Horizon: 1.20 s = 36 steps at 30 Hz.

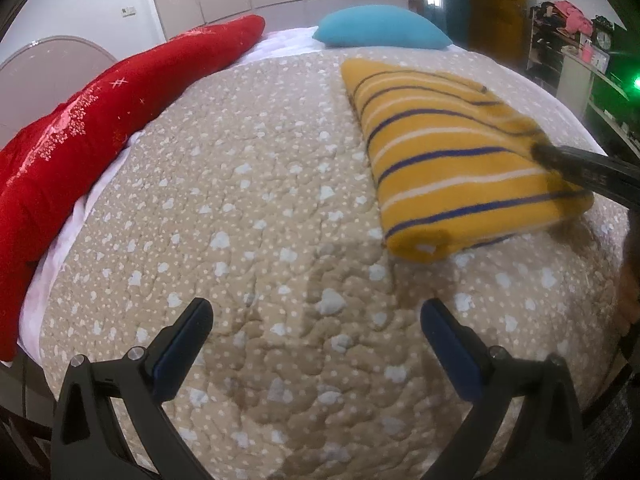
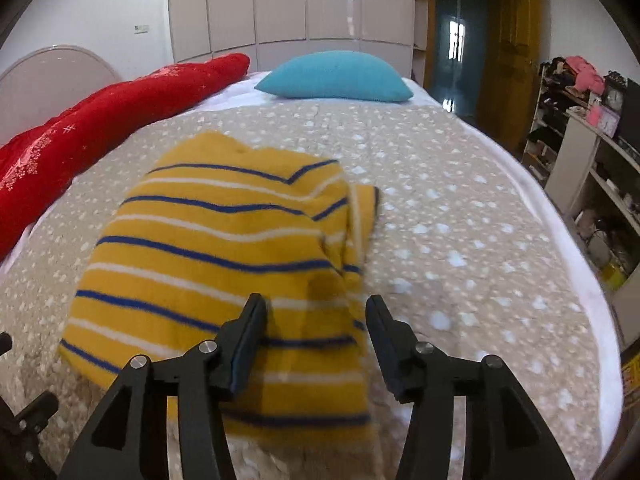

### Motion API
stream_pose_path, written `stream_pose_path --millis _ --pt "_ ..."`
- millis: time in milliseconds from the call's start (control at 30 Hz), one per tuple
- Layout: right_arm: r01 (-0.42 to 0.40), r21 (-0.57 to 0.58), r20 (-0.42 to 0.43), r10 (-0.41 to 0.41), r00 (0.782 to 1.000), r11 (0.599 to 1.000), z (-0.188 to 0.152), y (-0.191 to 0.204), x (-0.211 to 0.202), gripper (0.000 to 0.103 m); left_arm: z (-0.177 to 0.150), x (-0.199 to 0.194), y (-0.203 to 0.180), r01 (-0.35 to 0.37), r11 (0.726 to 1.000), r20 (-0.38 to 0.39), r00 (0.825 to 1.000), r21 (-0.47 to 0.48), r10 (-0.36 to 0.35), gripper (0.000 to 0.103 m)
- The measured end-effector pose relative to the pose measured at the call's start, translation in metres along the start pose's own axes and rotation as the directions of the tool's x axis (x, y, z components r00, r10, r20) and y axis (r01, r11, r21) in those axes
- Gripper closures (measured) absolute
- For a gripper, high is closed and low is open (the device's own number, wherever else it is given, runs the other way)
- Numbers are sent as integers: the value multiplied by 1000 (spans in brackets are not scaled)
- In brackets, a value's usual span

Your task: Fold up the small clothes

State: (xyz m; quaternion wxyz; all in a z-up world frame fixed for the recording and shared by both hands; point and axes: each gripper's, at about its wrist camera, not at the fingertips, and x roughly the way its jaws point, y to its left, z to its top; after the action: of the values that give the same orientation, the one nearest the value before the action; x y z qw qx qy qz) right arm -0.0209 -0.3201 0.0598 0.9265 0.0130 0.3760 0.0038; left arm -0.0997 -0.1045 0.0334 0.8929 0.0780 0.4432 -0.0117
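**Folded striped garment on the bed, both grippers open**

Left wrist view: the left gripper has its two black fingers with blue pads wide apart, and nothing is between them. Below it is only the beige quilted bedspread with white spots. The folded yellow knitted garment with blue and white stripes lies on the bedspread, far and to the right of this gripper, well apart from it. One black finger of the right gripper comes in from the right edge and reaches over the right side of the garment; it is blurred, so I cannot tell if it touches the cloth. A long red cushion with a shiny pattern lies along the left edge of the bed, and a turquoise pillow is at the far end.

Right wrist view: the right gripper has its jaws apart, not clamped on anything. The striped garment lies directly under and beyond it, mostly to the left. The left finger is over the cloth, and the right finger is at the garment's right edge, over the bedspread. The red cushion is far left, the turquoise pillow is far ahead.
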Motion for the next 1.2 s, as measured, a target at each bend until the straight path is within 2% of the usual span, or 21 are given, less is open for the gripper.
stream_pose_path --millis 167,267,367,500,633,800,933,1100,1200 --pt "-30 -15 76 31 997 999 -5 6 -24 48 -2 2 -8 6 1000 -13 1000 22 -5 0" --pt "-60 -7 35 60 998 998 -13 9 -15 48 -2 2 -9 6 1000 -15 1000 26 -6 0" --pt "-54 15 -15 54 998 998 -26 6 -2 46 -2 3 -8 5 1000 -19 1000 19 -5 0" --pt "-87 93 -27 90 996 992 -41 -11 -6 37 -2 7 -3 10 1000 -33 999 0 -10 0" --pt "-126 179 -24 132 991 976 -55 -30 -11 36 -4 12 -2 16 1000 -42 999 -2 -16 0" --pt "-113 201 1 115 993 973 -68 -30 -18 35 -9 24 -2 27 1000 -75 997 -12 -28 0" --pt "-47 151 -8 48 999 987 -78 -19 -21 34 -11 27 0 44 999 -90 995 -32 -47 0" --pt "19 92 -1 -19 1000 996 -85 -1 -23 28 -13 28 0 49 998 -76 996 -49 -52 0" --pt "18 102 -5 -17 1000 995 -85 -3 -23 26 -15 29 0 60 997 -64 996 -57 -64 0"
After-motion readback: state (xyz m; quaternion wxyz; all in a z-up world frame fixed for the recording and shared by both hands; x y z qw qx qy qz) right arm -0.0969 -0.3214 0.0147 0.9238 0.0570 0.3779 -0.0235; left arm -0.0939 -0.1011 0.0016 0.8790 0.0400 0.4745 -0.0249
